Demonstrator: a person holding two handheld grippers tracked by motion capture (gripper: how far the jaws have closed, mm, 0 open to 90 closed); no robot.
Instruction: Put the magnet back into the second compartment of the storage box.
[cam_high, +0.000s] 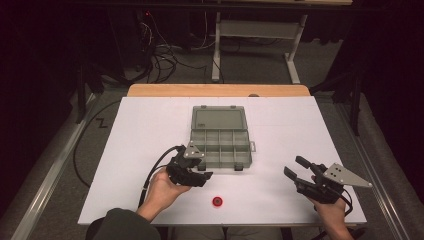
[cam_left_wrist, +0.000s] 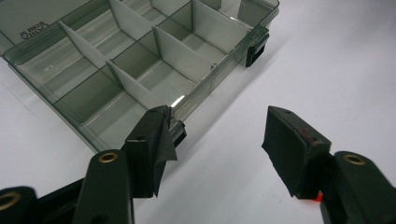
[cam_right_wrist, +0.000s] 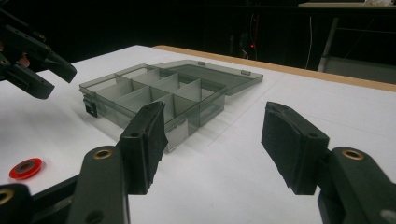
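Closest to the camera is the person's left forearm in a dark sleeve, hand wrapped around the left tool (cam_high: 199, 178), with the right tool (cam_high: 294, 168) off on the other side of the counter (cam_high: 145, 130). So that's two tools. Both have their jaws spread wide with nothing between them; in each gripper view you just see bare white surface in the gap.

Counting the rest: one compartment box (cam_high: 220, 140) and one small red ring (cam_high: 217, 201).

The box is smoky translucent grey plastic with the lid flipped fully open and lying flat behind it. Thin dividers split the tray into a grid of small compartments, and as far as I can tell they hold nothing. There are two dark latches on the front edge. It sits about mid-counter, and the left tool hovers just beside its front left corner. The right tool is well apart from it.

The red ring lies flat near the front edge, between the two hands, closer to the left one. It looks like a disc with a darker middle.

The counter is plain white with a wooden strip along the far edge. The room behind is dark, with a tangle of cables on the floor and a white metal frame.
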